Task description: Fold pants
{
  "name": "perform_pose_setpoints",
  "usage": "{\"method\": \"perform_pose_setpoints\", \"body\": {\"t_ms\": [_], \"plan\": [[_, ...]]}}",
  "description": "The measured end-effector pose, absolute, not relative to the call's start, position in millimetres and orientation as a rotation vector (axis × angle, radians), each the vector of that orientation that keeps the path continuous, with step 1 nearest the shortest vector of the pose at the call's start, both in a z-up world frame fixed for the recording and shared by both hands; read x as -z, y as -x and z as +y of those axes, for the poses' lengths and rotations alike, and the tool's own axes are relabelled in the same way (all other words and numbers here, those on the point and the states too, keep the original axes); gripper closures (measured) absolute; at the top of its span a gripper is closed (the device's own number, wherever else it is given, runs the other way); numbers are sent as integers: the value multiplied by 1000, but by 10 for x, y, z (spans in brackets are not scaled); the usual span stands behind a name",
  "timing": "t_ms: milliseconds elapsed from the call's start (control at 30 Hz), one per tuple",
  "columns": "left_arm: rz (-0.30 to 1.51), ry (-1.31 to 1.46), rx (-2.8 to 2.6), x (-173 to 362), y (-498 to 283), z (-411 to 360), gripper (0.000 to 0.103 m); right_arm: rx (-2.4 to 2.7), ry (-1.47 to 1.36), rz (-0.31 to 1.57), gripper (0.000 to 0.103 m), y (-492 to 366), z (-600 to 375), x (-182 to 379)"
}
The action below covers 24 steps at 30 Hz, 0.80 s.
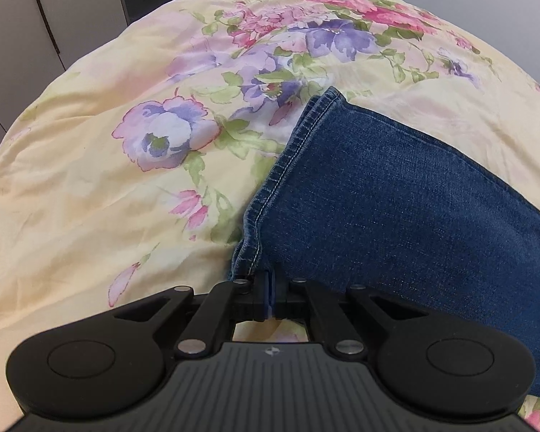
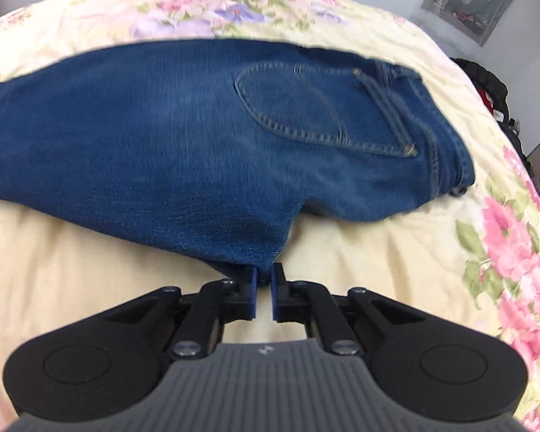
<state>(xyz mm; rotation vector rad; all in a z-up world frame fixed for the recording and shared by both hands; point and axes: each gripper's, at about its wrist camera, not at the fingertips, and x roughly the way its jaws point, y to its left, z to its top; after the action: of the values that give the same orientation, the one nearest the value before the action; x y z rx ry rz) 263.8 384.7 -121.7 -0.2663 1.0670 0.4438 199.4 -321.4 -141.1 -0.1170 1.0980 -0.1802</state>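
Note:
Blue jeans lie on a yellow floral bedspread. In the left wrist view the leg end with its stitched hem (image 1: 378, 194) runs from the middle to the right. My left gripper (image 1: 271, 282) is shut on the near corner of the hem. In the right wrist view the seat with a back pocket (image 2: 295, 108) and the waistband (image 2: 435, 133) lie to the right. My right gripper (image 2: 265, 277) is shut on the near edge of the jeans (image 2: 144, 136) by the crotch, with a narrow gap between the pads.
The bedspread (image 1: 100, 194) covers the bed all around the jeans, also in the right wrist view (image 2: 396, 252). Grey cabinet doors (image 1: 28, 28) stand beyond the bed on the left. Dark clutter (image 2: 493, 97) lies off the bed's far right edge.

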Motion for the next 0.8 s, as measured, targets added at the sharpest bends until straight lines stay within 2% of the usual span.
{"method": "perform_pose_setpoints", "body": {"t_ms": [67, 100, 233, 300, 467, 533, 600, 800], "plan": [[1087, 222, -426, 1211, -2661, 3814, 100, 173, 123, 1107, 103, -1992, -3217, 1478], [1092, 202, -423, 1186, -2658, 3811, 94, 162, 135, 1110, 103, -1994, -3211, 1463], [1088, 178, -419, 1020, -2575, 3823, 84, 131, 149, 1139, 97, -1923, -3220, 1306], [1076, 140, -437, 912, -2537, 3793, 68, 124, 165, 1118, 91, -1854, -3217, 1193], [991, 99, -338, 605, -2492, 3669, 66, 84, 175, 1038, 89, -1821, -3153, 917], [965, 99, -274, 528, -2537, 3585, 63, 54, 174, 1016, 84, -1895, -3082, 857], [942, 94, -238, 493, -2629, 3513, 57, 25, 188, 1000, 79, -2007, -2987, 836], [930, 172, -63, 618, -2931, 3197, 56, -78, 153, 945, 80, -2498, -2757, 863]]}}
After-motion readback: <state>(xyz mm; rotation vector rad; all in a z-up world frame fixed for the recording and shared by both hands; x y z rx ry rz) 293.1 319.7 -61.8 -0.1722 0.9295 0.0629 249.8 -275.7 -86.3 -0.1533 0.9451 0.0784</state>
